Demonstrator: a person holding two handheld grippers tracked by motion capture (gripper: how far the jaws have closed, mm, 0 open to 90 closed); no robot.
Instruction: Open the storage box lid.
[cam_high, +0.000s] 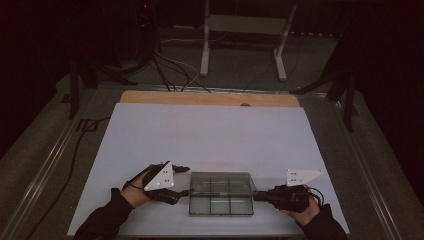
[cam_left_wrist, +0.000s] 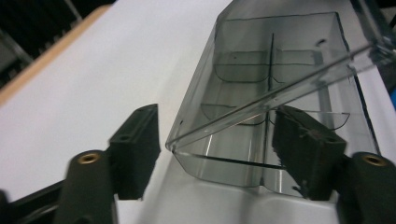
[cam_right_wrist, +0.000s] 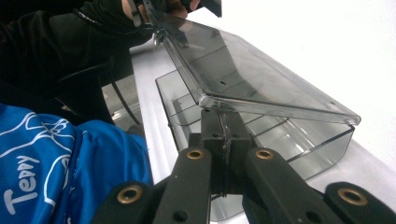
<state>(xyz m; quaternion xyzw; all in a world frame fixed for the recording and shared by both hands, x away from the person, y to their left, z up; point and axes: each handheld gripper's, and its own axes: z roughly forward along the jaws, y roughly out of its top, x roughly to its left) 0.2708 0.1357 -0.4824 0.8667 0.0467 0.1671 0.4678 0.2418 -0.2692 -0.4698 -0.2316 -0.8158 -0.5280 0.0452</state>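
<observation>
Seen from above: a white table top (cam_high: 210, 135) with a strip of bare wood along its far edge, dark floor and cables beyond. Near the front edge, between two hand-held grippers, a clear smoky plastic organiser box (cam_high: 220, 193), rectangular, split inside into small compartments by thin dividers. At the box's left end, the left gripper (cam_high: 181, 181), held in a gloved hand with a dark sleeve, a grey three-cornered plate on top. At the box's right end, the right gripper (cam_high: 256, 196), held in the other hand, touching the box's short side. From the left gripper view: two black jaws apart, one on each side of the near corner of the box (cam_left_wrist: 261, 116), pads not pressing on it; one jaw outside the wall over the white surface, the other seen through the clear plastic on the far side. Hinged lid (cam_left_wrist: 261, 105) lifted off the box's rim here, tilted, its edge crossing the view on a slant. From the right gripper view: jaws (cam_right_wrist: 223, 135) pressed together, pinching a thin plastic edge at the end of the box (cam_right_wrist: 261, 135), just under the raised lid (cam_right_wrist: 243, 79). Lid sloping upward away from this end. Beyond it, the dark sleeve and, at lower left, blue fabric with white print.
</observation>
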